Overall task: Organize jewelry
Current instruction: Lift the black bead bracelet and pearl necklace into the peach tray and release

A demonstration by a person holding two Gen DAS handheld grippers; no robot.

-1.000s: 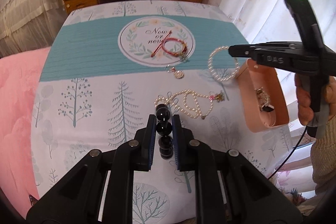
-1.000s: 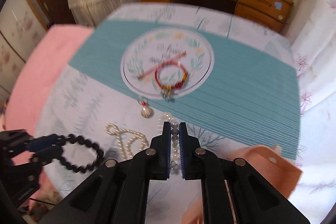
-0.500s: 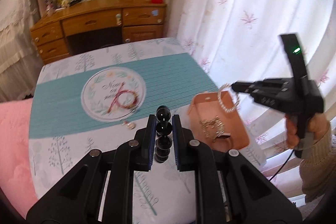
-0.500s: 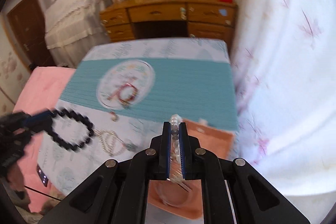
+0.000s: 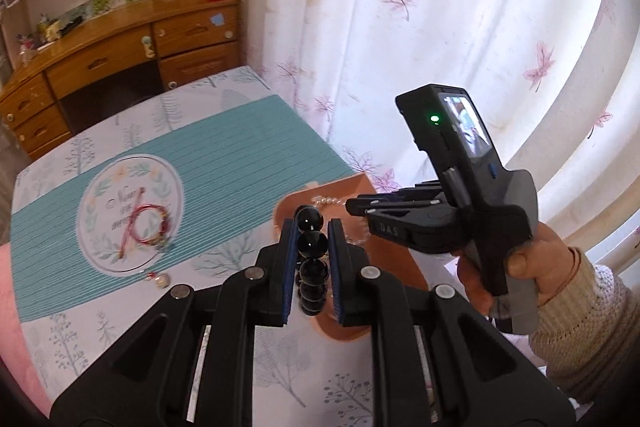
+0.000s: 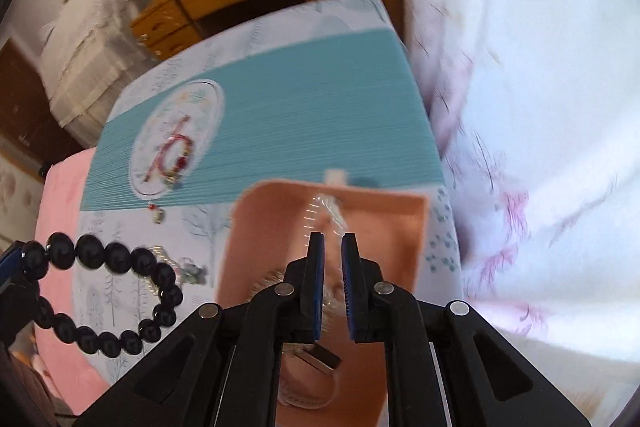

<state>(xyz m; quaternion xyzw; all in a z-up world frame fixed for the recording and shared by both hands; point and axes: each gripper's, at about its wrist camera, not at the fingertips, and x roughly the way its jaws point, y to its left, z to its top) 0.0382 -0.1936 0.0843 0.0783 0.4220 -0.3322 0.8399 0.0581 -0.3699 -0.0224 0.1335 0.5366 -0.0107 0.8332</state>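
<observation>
My left gripper is shut on a black bead bracelet and holds it in the air above the near end of the pink tray. The bracelet also hangs at the left of the right wrist view. My right gripper is above the pink tray with its jaws slightly apart. A blurred pearl bracelet sits just beyond its fingertips over the tray; it also shows in the left wrist view. The right gripper points left over the tray.
A red string bracelet lies on the round print of the teal runner. A small charm lies near it. A pearl necklace lies left of the tray. Jewelry pieces sit in the tray. Curtains hang at the right.
Both grippers have moved right toward the tray. The right gripper's jaws have parted a little and the pearl bracelet is now beyond its tips. The left still holds the black bracelet.
</observation>
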